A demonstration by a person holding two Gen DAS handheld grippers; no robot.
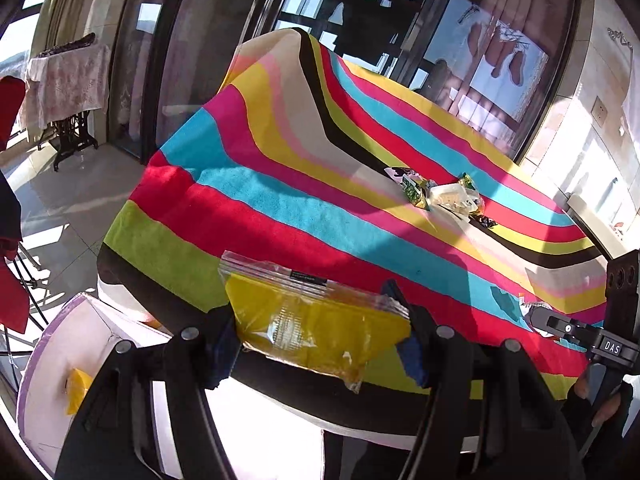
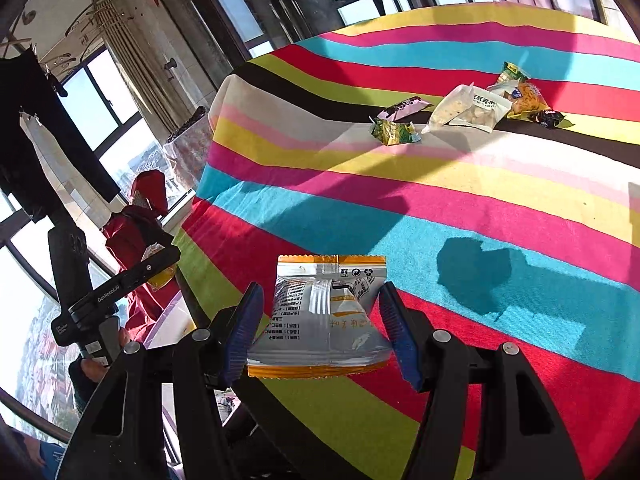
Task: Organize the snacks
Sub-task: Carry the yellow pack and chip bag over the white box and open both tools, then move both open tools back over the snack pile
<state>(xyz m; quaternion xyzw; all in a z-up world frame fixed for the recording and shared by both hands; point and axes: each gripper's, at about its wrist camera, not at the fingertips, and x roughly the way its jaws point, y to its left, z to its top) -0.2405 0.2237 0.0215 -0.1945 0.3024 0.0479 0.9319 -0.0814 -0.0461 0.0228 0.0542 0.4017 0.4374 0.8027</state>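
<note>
- Snacks: my left gripper (image 1: 320, 344) fingers pinch a yellow clear-wrapped packet (image 1: 316, 320).
- My right gripper (image 2: 322, 332) fingers pinch a silver pouch (image 2: 324, 312); light, crinkly, best held mid-body.

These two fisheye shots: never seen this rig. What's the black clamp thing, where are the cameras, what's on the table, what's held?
No robot: a person carries a handheld two-finger gripper in each hand, each with a camera looking along its fingers. The left wrist view shows the left gripper shut on a yellow snack in a clear bag. The right wrist view shows the right gripper shut on a silver and orange snack packet. A pile of loose snack packets lies further back on the striped tablecloth. A white box sits beside the table.
</note>
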